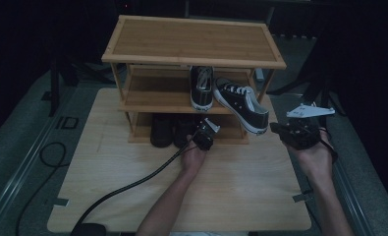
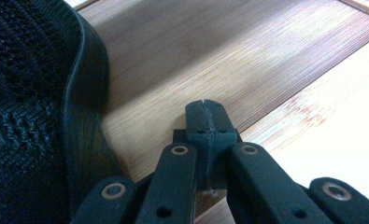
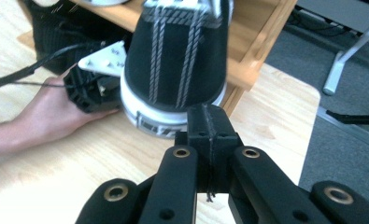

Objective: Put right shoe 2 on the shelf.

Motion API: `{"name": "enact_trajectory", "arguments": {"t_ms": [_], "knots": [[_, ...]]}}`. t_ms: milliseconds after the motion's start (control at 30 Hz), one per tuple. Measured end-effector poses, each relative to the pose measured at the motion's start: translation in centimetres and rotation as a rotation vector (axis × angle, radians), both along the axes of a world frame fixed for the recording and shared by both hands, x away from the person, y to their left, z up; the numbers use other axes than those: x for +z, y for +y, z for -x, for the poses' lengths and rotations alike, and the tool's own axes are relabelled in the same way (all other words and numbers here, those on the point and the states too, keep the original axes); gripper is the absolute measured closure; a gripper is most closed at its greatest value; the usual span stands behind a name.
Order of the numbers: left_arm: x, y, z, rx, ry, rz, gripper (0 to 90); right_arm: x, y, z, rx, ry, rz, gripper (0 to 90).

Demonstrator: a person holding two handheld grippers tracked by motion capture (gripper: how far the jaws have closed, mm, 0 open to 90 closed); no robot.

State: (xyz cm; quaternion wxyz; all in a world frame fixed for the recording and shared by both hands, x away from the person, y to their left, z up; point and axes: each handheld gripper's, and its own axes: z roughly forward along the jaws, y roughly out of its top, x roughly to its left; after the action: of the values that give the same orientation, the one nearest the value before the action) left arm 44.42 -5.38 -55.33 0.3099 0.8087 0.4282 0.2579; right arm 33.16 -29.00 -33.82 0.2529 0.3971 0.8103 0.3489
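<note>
Two black-and-white sneakers stand on the middle shelf of a bamboo shoe rack (image 1: 191,42). One sneaker (image 1: 201,88) sits straight. The other sneaker (image 1: 241,104) lies askew, its heel (image 3: 180,60) hanging over the shelf's front edge. My right gripper (image 1: 277,129) is shut and empty just right of that heel, its closed tips (image 3: 209,119) close in front of it without touching. A pair of black mesh shoes (image 1: 161,130) stands on the bottom shelf. My left gripper (image 1: 201,135) is shut and empty at that shelf's front, its tips (image 2: 205,109) over the shelf board beside a black shoe (image 2: 28,116).
The rack stands at the back of a light wooden table (image 1: 240,187). A black cable (image 1: 127,187) trails from the left gripper toward the front left. Grey floor and dark stand legs (image 3: 345,60) lie beyond the table's right edge.
</note>
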Motion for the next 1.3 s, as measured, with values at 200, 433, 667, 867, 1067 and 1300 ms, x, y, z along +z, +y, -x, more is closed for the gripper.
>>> {"name": "enact_trajectory", "arguments": {"t_ms": [200,433,667,867,1067,1300], "knots": [[0.0,0.0,0.0,0.000,0.001,-0.002,90.0,-0.8,0.5,0.5,0.027,0.009,0.010,90.0],[0.0,-0.1,0.0,0.002,-0.003,-0.003,90.0,-0.9,0.7,0.5,0.038,0.010,0.020,90.0],[0.0,-0.1,0.0,0.005,-0.004,-0.003,90.0,-0.9,0.9,0.5,0.049,0.005,0.014,90.0],[0.0,0.0,0.0,-0.003,0.002,0.002,90.0,-1.1,1.8,0.3,0.081,0.008,0.003,90.0],[0.0,-0.1,0.0,0.002,-0.004,-0.009,90.0,-1.1,3.0,-0.1,0.116,0.010,0.006,90.0],[0.0,-0.1,0.0,0.002,-0.003,-0.006,90.0,-1.0,4.1,-0.6,0.138,0.009,0.000,90.0]]}}
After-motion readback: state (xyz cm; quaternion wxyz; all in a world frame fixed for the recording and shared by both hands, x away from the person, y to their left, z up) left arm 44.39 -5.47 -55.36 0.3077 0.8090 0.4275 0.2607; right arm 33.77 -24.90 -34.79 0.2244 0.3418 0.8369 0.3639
